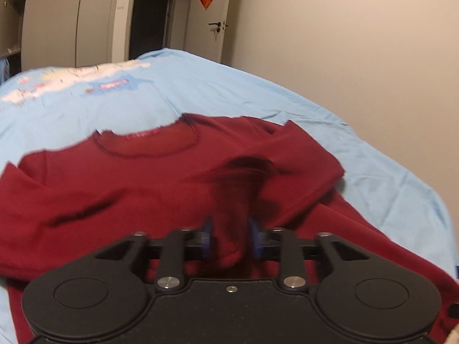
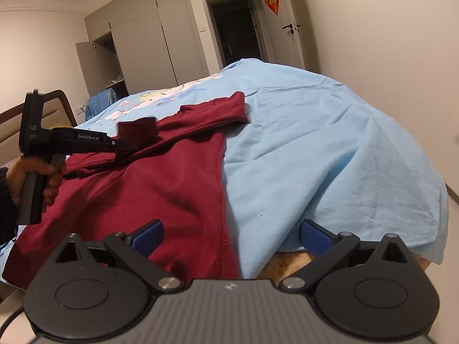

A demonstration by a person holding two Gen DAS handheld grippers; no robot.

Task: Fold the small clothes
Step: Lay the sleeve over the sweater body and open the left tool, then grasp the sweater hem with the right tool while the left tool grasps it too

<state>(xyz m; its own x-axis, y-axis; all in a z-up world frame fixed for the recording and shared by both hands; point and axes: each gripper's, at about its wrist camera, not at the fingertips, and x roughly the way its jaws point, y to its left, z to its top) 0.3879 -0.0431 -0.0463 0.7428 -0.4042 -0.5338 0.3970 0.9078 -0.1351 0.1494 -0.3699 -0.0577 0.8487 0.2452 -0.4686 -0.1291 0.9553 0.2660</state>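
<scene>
A dark red long-sleeved shirt [image 1: 120,189] lies spread on the light blue bedsheet [image 1: 200,91], neckline toward the far side. My left gripper [image 1: 231,236] is shut on a sleeve end of the red shirt, which stands up blurred between the blue pads [image 1: 207,235]. In the right wrist view the same left gripper [image 2: 134,140] holds that red cuff lifted above the shirt [image 2: 160,189], with a hand [image 2: 31,177] on its handle. My right gripper [image 2: 231,240] stands open over the shirt's right hem edge, with nothing between its fingers.
The bedsheet [image 2: 330,149] drapes over the bed's near right corner. A printed pattern [image 1: 86,80] covers the sheet's far part. Wardrobes [image 2: 137,43], a dark doorway [image 2: 235,28] and a white door [image 1: 212,20] stand beyond. A wooden headboard [image 2: 60,100] is at left.
</scene>
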